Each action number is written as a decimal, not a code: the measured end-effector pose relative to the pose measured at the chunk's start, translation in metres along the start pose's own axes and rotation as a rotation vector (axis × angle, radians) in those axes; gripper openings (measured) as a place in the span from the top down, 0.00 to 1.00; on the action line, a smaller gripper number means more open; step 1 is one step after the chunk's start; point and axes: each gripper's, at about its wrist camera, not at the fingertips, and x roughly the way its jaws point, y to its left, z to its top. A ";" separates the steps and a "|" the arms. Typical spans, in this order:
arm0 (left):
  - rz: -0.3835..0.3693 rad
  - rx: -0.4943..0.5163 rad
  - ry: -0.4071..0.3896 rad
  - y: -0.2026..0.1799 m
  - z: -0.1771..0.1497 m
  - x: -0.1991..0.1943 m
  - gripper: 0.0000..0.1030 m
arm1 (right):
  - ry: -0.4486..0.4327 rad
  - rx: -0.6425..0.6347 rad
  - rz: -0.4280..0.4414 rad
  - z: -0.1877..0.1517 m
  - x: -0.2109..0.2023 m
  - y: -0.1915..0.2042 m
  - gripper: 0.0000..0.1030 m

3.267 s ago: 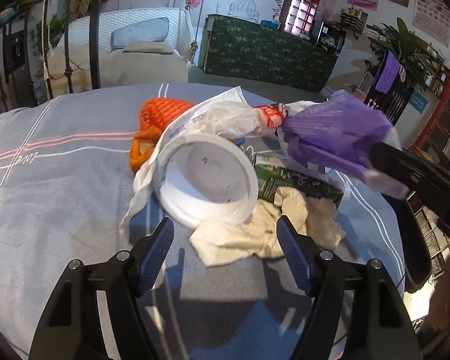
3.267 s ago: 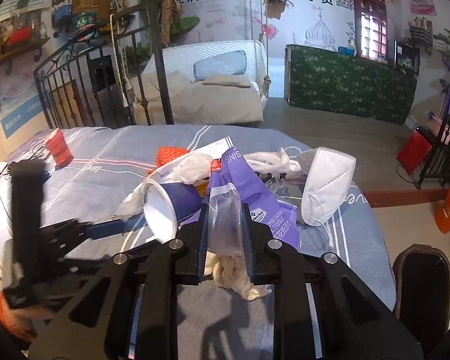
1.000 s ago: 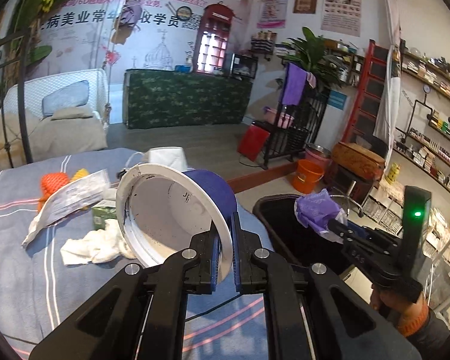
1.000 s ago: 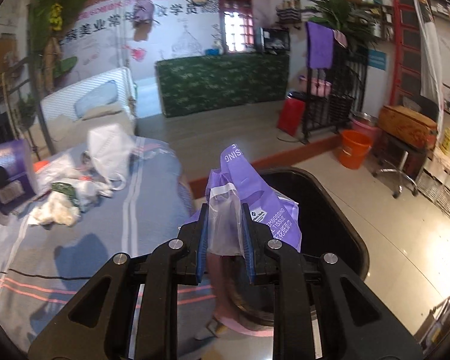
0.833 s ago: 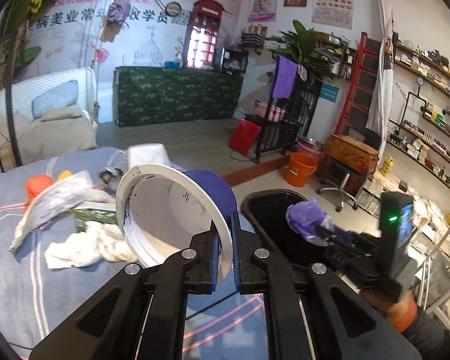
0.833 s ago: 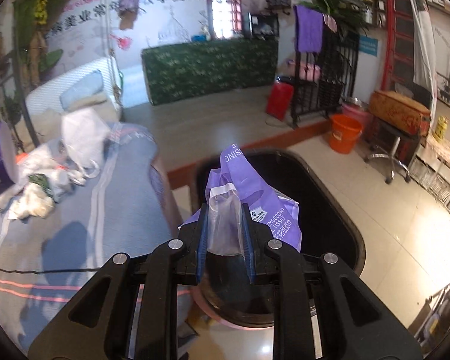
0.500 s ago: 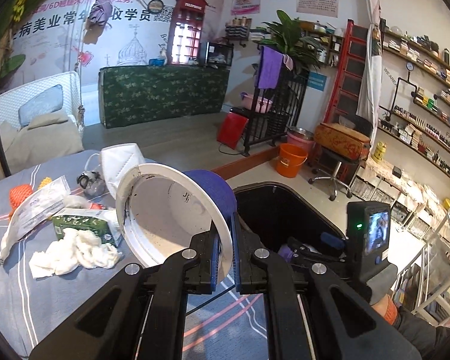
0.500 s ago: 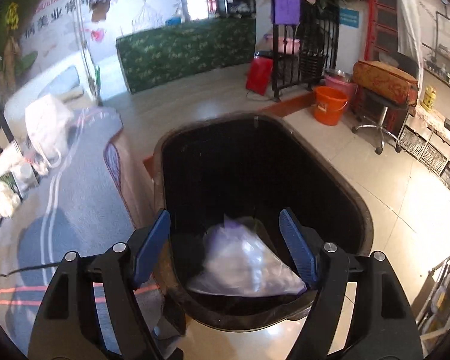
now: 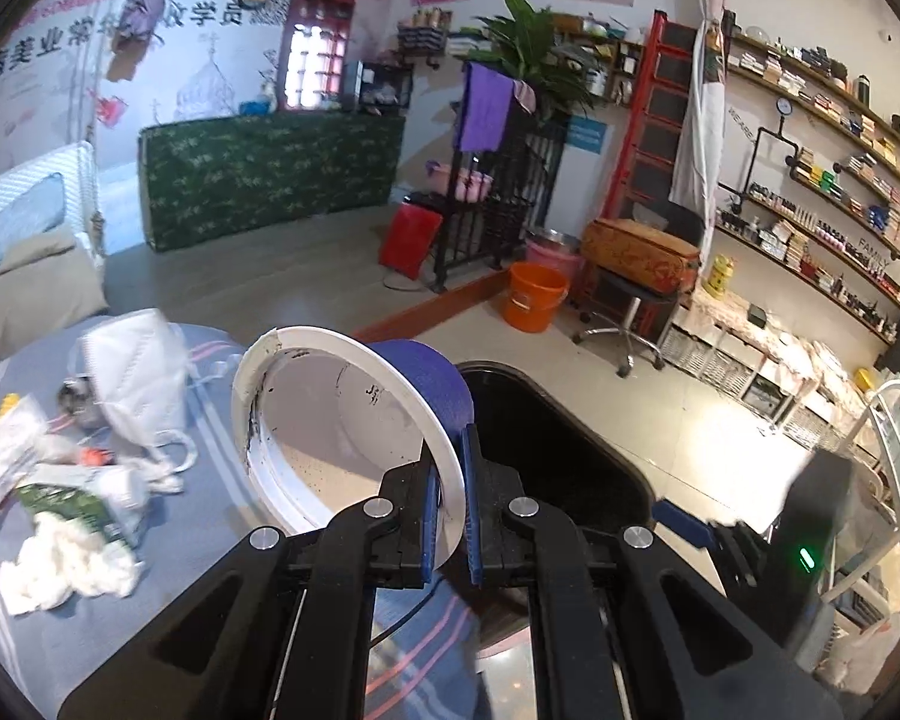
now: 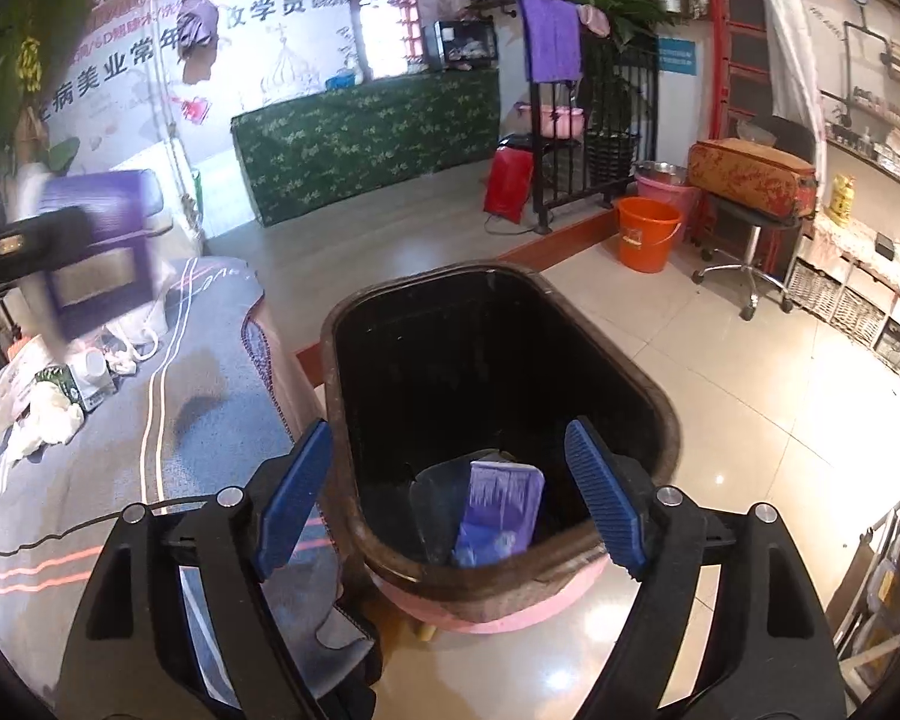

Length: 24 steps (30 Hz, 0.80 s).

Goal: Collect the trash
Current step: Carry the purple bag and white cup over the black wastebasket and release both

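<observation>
The purple plastic bag point(image 10: 498, 510) has dropped from the right gripper point(image 10: 450, 492) and is lying at the bottom of the black oval trash bin point(image 10: 642, 384) — the fingers have just been opening, nothing between them. The left gripper point(image 9: 449, 516) is clenching the rim of the blue-and-white paper cup point(image 9: 342, 426) — beside the bin, over the striped grey counter point(image 9: 210, 534).

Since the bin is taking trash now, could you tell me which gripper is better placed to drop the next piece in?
Left. The left gripper is shut on the paper cup beside the black bin. The right gripper, jaws just opened, hangs empty over the purple packet in the bin.
</observation>
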 end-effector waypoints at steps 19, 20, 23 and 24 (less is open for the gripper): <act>-0.151 0.052 0.322 -0.047 -0.002 0.108 0.88 | 0.010 0.075 -0.073 -0.010 -0.018 -0.035 0.23; -0.155 0.046 0.332 -0.047 -0.002 0.110 0.85 | 0.010 0.077 -0.074 -0.011 -0.018 -0.035 0.21; -0.156 0.022 0.320 -0.045 -0.001 0.108 0.35 | 0.007 0.087 -0.077 -0.012 -0.019 -0.039 0.17; -0.171 0.008 0.298 -0.042 -0.001 0.104 0.27 | 0.008 0.090 -0.075 -0.013 -0.019 -0.039 0.17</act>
